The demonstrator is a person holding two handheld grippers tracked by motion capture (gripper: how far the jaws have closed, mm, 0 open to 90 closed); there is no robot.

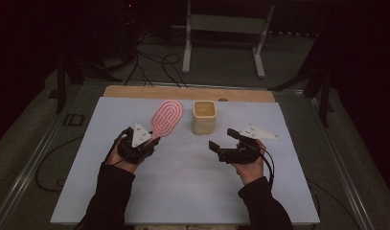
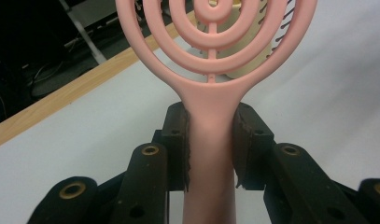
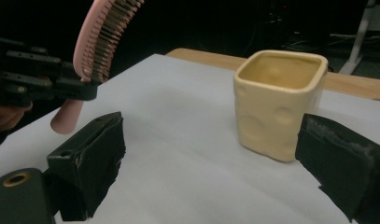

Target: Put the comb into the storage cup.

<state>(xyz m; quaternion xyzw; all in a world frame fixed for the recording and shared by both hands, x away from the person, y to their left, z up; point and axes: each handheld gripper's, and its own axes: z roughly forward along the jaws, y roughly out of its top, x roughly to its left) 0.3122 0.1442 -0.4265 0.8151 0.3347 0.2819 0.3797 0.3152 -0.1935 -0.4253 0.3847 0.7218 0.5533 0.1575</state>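
Pink hairbrush (image 1: 166, 117) is pinched at its handle by the left gripper (image 1: 152, 139), held above the table (image 1: 183, 191); right gripper (image 1: 221, 139) (jaws spread, empty) faces the yellow cup (image 1: 204, 117); next, I judge, the brush goes into it, handle down.

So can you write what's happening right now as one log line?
left gripper: shut on pink plastic hairbrush, held up | right gripper: open, empty, facing cream square ceramic cup | cup: upright on white table
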